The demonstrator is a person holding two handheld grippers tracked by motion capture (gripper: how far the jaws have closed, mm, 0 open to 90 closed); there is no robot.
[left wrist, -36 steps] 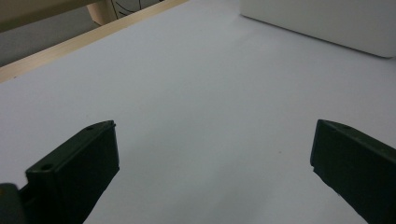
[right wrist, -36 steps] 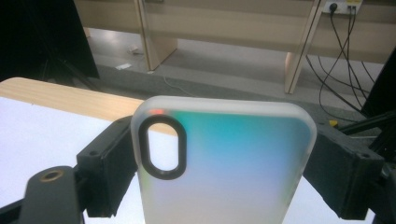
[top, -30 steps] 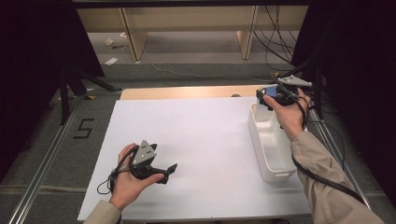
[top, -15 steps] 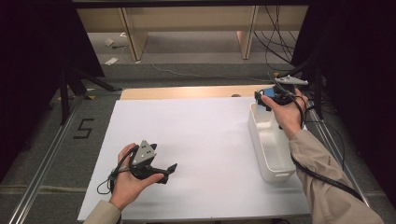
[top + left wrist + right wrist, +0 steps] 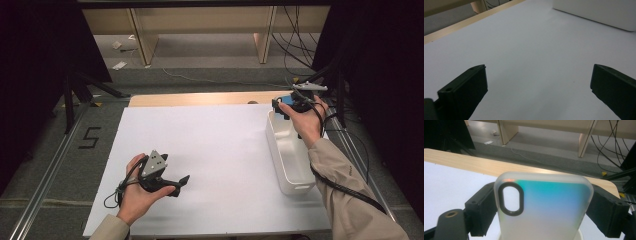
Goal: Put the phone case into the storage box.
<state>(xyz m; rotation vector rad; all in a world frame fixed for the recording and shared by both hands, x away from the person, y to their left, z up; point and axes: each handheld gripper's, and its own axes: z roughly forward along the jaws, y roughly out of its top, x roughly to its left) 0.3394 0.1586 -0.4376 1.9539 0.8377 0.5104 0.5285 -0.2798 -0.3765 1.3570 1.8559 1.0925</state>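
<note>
A phone case (image 5: 549,205), teal-blue fading to frosted white with an oval camera cut-out, stands upright between my right gripper's jaws. My right gripper (image 5: 541,207) is shut on its two long sides. From above, the right gripper (image 5: 282,107) holds the case (image 5: 286,101) over the far end of a white plastic bin (image 5: 290,155). My left gripper (image 5: 181,184) rests low over the white table sheet (image 5: 215,150) at the front left. Its jaws are wide apart with nothing between them, as the left gripper (image 5: 539,82) shows in its own view.
The bin (image 5: 599,12) stands lengthwise along the right side of the sheet. A bare wooden strip (image 5: 200,99) runs along the table's far edge. Beyond it are the floor, cables and wooden legs. Metal rails flank the table on both sides.
My right gripper with the phone case has edged slightly to the left above the bin's far end. The left hand has kept still.
</note>
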